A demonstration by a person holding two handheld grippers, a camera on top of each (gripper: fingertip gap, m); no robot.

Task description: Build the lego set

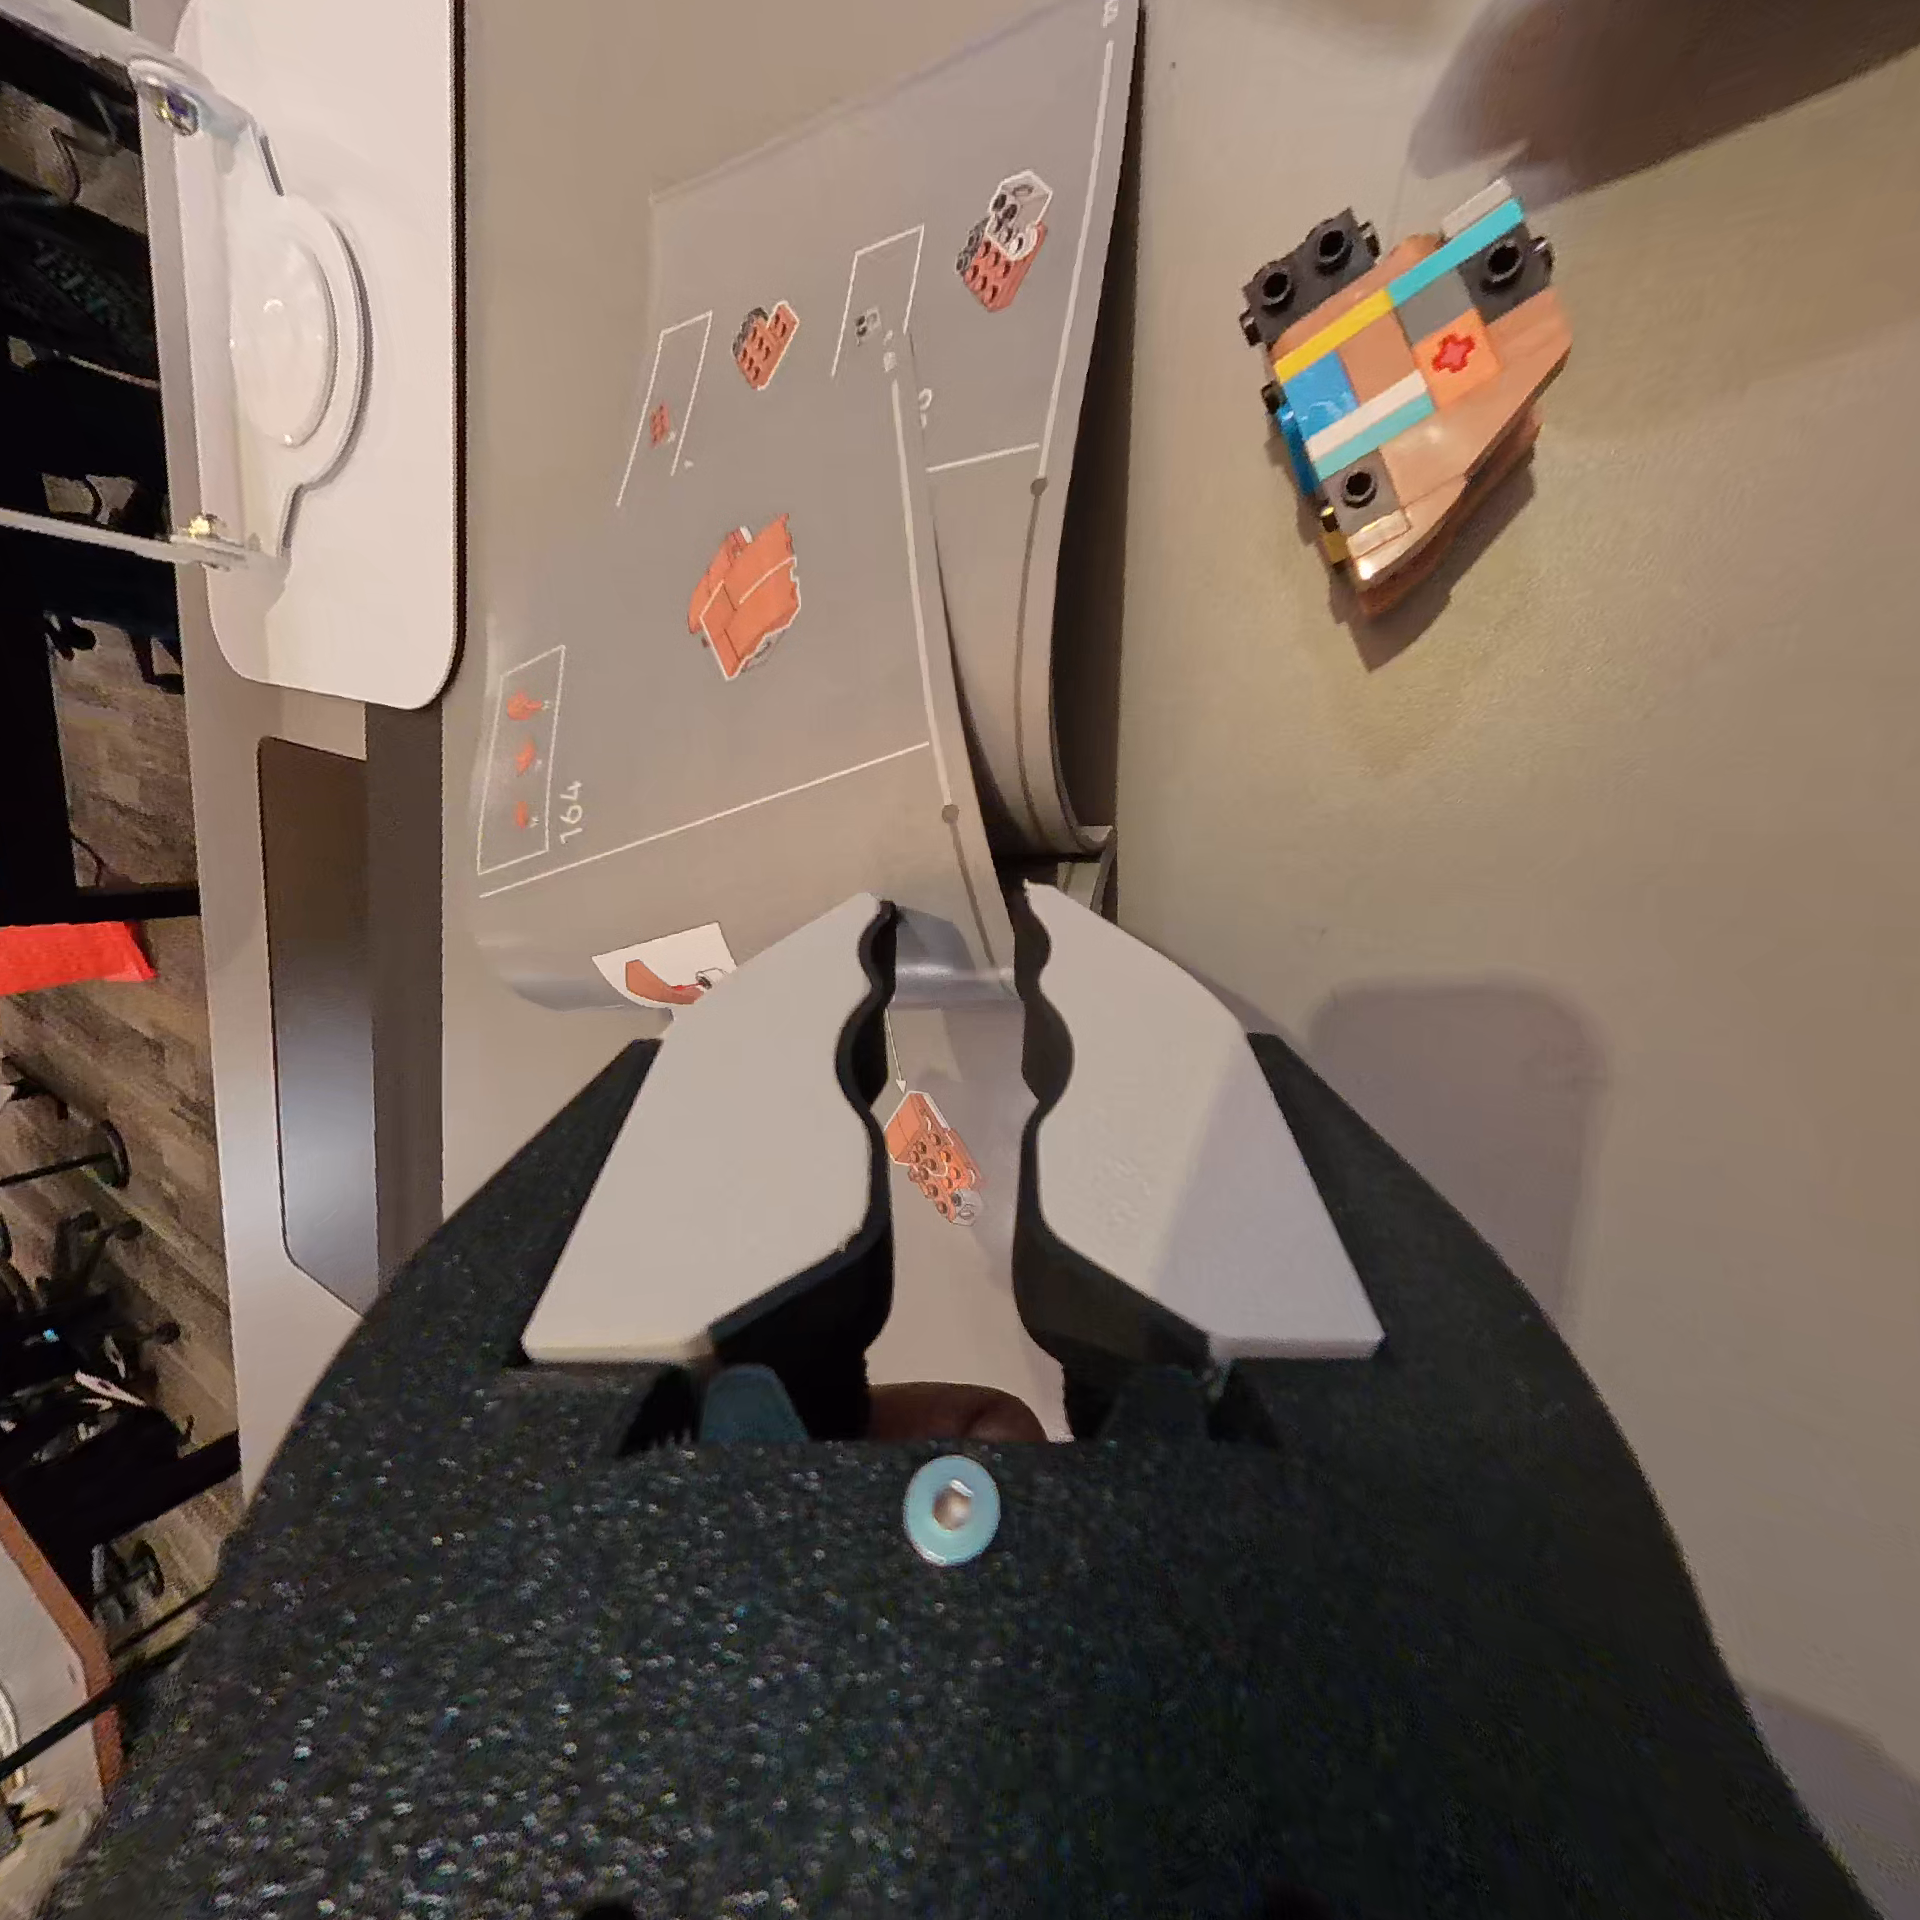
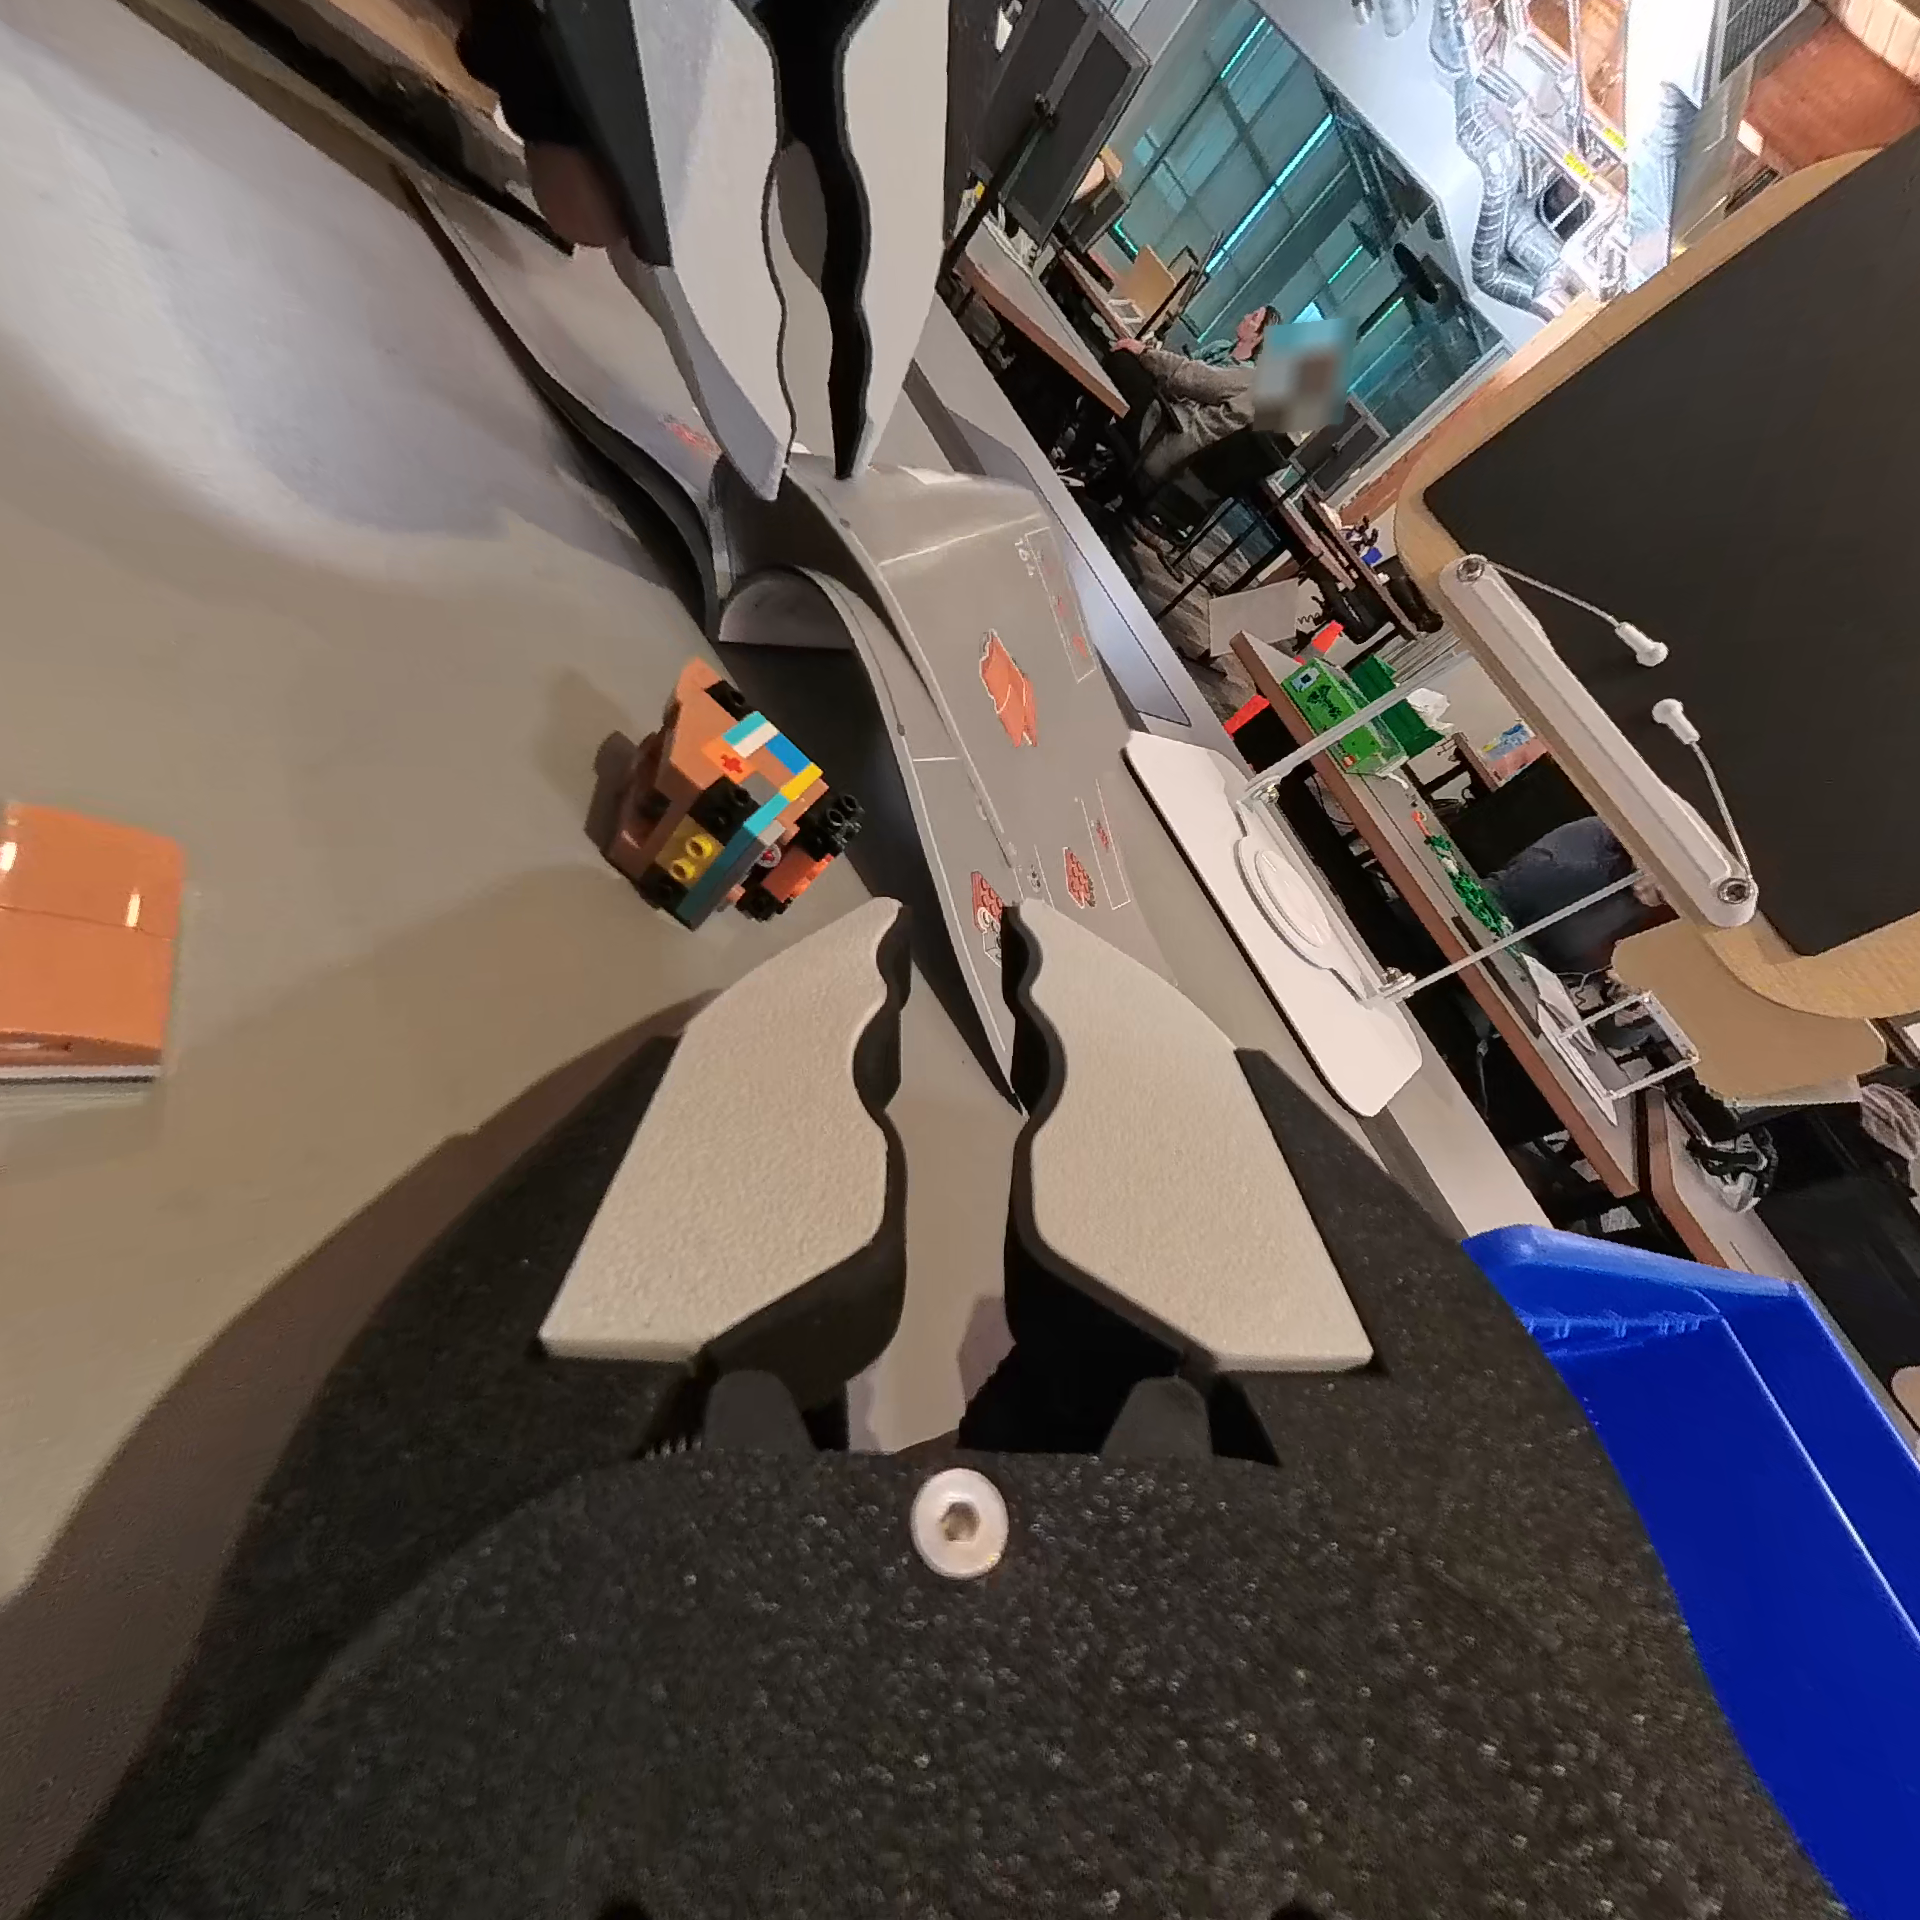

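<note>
A partly built lego model (image 1: 1413, 384) of brown, black, blue and yellow bricks lies on the grey table, also in the right wrist view (image 2: 727, 800). An open instruction booklet (image 1: 810, 540) lies beside it, with one page arched up (image 2: 935, 644). My left gripper (image 1: 961, 904) is over the booklet, jaws a little apart and empty, tips at the raised page; it also shows in the right wrist view (image 2: 816, 473). My right gripper (image 2: 956, 914) hovers near the model and booklet, jaws slightly apart, holding nothing. A separate orange-brown lego piece (image 2: 83, 935) lies at the far left.
A white stand plate with clear acrylic parts (image 1: 312, 364) sits beyond the booklet, also in the right wrist view (image 2: 1278, 914). A blue bin (image 2: 1714, 1475) is at my right. The table edge runs behind the booklet; other desks and a seated person lie beyond. The left gripper's tips are roughly 15 cm from the right gripper's. My left tips are about 15 cm from the separate orange-brown lego piece (image 2: 83, 935), my right tips only 11 cm.
</note>
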